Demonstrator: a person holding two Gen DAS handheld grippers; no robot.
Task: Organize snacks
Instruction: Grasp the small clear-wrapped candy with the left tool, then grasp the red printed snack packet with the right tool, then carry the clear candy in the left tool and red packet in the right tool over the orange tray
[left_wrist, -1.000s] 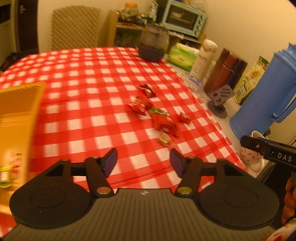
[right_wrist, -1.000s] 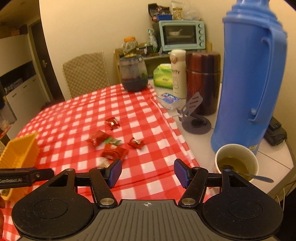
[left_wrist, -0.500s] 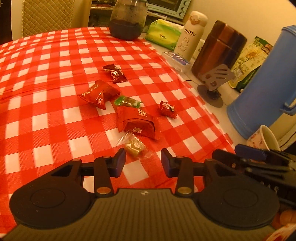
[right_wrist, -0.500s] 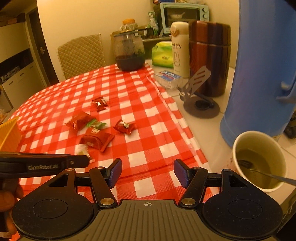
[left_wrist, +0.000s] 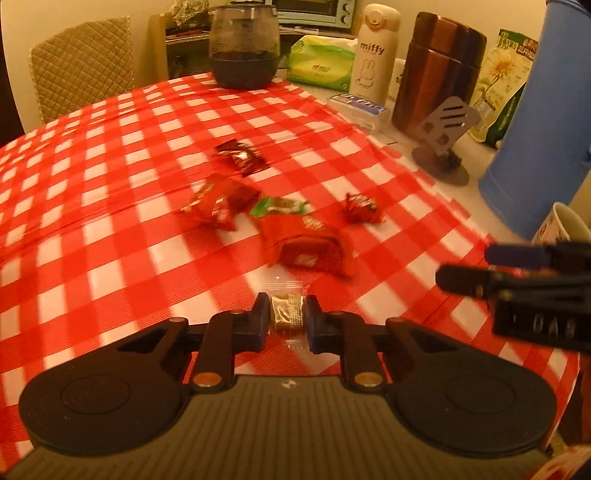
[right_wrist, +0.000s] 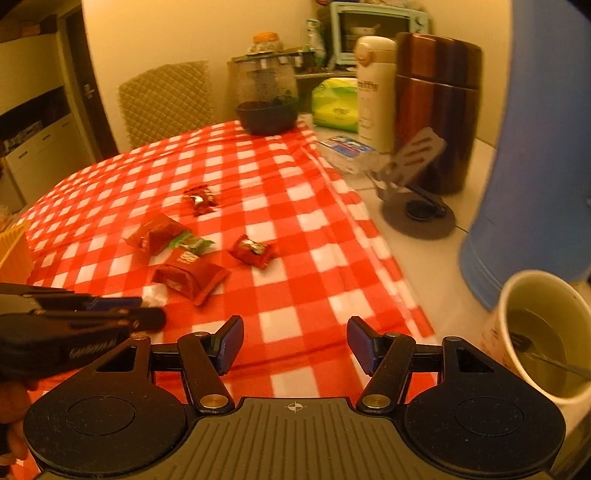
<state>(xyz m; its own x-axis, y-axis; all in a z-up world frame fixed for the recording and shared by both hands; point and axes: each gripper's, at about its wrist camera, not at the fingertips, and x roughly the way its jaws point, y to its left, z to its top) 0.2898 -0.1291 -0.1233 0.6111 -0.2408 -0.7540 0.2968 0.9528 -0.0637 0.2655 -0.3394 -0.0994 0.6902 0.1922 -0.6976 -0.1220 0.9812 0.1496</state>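
Fingers of our left gripper (left_wrist: 287, 320) pinch the clear-wrapped candy (left_wrist: 287, 315), its long axis toward 12 o'clock; our right gripper (right_wrist: 294, 345) gapes empty.

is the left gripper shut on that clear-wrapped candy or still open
Shut on it: the left gripper has both fingers pressed against the sides of the clear-wrapped candy, no gap showing.
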